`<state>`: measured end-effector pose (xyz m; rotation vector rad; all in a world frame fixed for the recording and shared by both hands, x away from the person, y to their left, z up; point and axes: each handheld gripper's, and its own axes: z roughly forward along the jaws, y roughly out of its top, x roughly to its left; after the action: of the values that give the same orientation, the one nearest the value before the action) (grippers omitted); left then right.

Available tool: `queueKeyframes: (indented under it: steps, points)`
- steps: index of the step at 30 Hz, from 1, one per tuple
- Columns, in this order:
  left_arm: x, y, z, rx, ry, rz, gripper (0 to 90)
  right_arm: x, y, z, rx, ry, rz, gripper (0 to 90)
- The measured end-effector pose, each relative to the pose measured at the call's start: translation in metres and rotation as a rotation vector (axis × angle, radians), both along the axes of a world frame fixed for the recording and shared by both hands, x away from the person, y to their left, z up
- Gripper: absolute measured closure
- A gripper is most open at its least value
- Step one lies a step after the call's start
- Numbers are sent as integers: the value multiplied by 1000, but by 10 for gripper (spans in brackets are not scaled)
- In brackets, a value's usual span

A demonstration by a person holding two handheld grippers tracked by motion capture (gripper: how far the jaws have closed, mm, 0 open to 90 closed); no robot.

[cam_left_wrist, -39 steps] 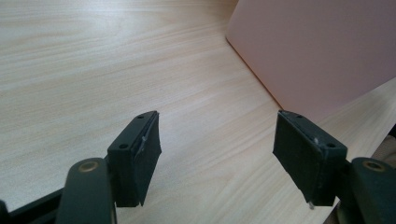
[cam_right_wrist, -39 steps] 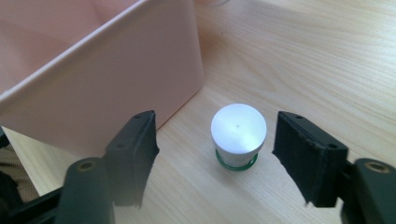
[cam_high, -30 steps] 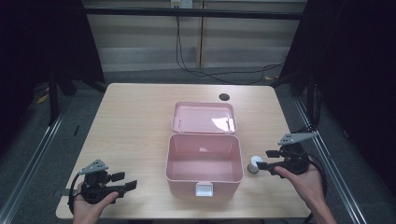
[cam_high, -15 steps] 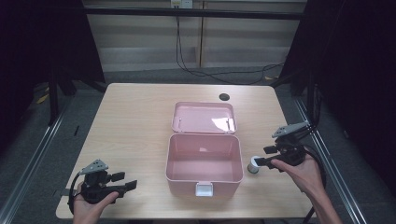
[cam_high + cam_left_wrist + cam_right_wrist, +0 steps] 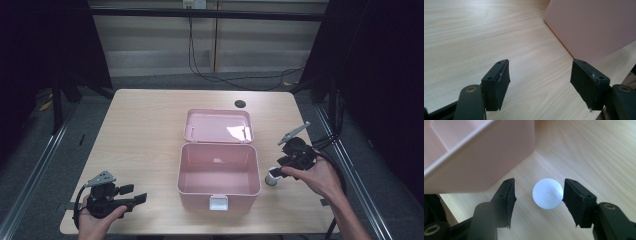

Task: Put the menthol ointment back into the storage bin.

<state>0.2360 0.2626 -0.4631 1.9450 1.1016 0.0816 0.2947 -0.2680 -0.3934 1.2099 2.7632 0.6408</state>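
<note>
L gripper (image 5: 134, 199) sits low at the table's (image 5: 145, 135) near-left corner, held in the left hand (image 5: 97, 222), jaws spread wide w/ nothing between, just bare wood. Pink box (image 5: 218, 175) at table center, lid (image 5: 218, 126) flipped open toward the back, inside looks empty. White ball (image 5: 547, 193) on the table just right of the box's front corner. R gripper (image 5: 274, 174) over it, jaws apart on both sides of the ball; one pad maybe touching it, hard to tell.
</note>
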Motion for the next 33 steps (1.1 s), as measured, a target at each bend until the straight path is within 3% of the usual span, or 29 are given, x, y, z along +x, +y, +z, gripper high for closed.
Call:
queueKeyframes:
  steps: [8, 22, 26, 33]
  points:
    - [0, 0, 0, 2, 5, -6, 315, 13, 8, -8, -87, 78, 28, 465]
    - [1, 0, -1, 6, 4, -12, 315, 25, 17, -20, -187, 166, 54, 466]
    - [1, -1, -1, 1, 8, -10, 316, 27, 18, -22, -192, 172, 54, 451]
    - [0, 0, -1, -2, 8, -8, 315, 32, 23, -31, -268, 195, 61, 443]
